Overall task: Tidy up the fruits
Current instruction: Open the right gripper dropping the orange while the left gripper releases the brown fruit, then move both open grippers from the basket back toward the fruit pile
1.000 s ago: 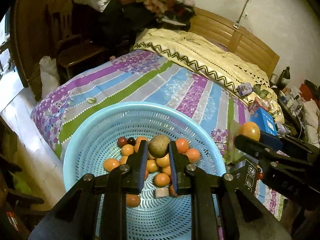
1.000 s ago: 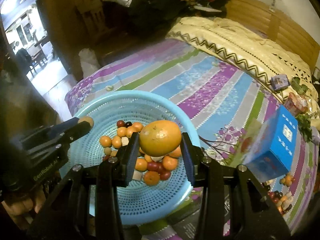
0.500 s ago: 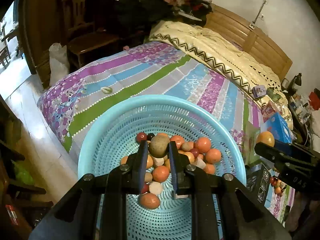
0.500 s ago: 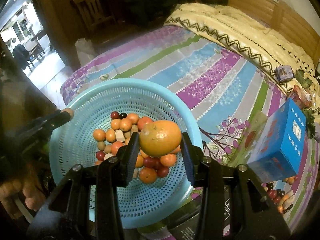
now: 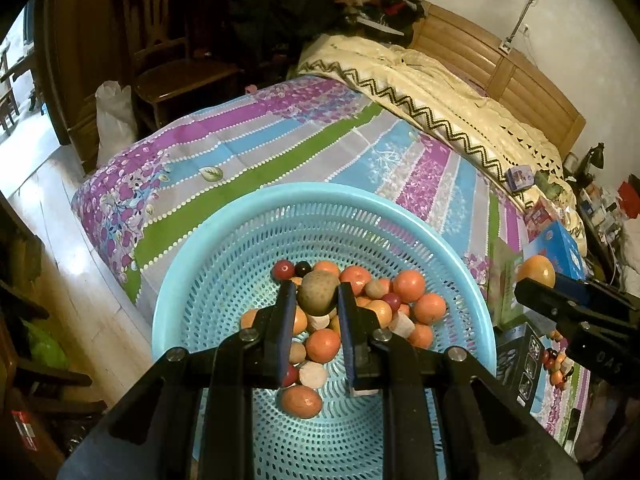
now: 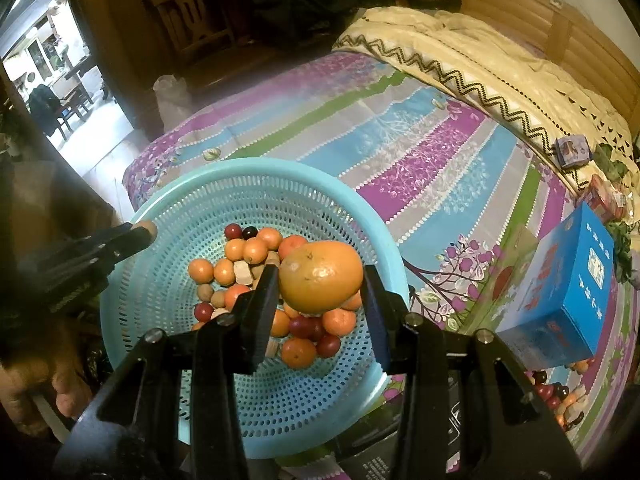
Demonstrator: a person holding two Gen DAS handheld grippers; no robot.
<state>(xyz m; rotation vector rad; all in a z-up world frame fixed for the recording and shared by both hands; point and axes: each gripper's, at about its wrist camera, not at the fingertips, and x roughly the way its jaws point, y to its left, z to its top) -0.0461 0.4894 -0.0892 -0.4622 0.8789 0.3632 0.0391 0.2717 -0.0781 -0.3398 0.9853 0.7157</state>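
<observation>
A light blue perforated basket (image 5: pixel 224 264) (image 6: pixel 160 216) sits on the striped bedspread and holds several small oranges, red fruits and brown pieces (image 5: pixel 408 284) (image 6: pixel 256 250). My left gripper (image 5: pixel 316 298) is shut on a brown-green round fruit (image 5: pixel 318 294) above the pile. My right gripper (image 6: pixel 320 280) is shut on a large orange (image 6: pixel 322 276) above the basket's right side. The right gripper with the orange (image 5: pixel 536 270) also shows at the right edge of the left wrist view. The left gripper (image 6: pixel 140 236) shows at the left in the right wrist view.
A blue box (image 6: pixel 568 280) and more small fruits (image 6: pixel 560 396) lie on the bed right of the basket. A cream quilt (image 6: pixel 480 64) and wooden headboard (image 5: pixel 500 68) are beyond. A chair (image 5: pixel 172 68) and white bag (image 5: pixel 114 116) stand left of the bed.
Both grippers have moved forward over the basket, still holding their fruits. The basket and fruit pile sit nearer the middle of both views.
</observation>
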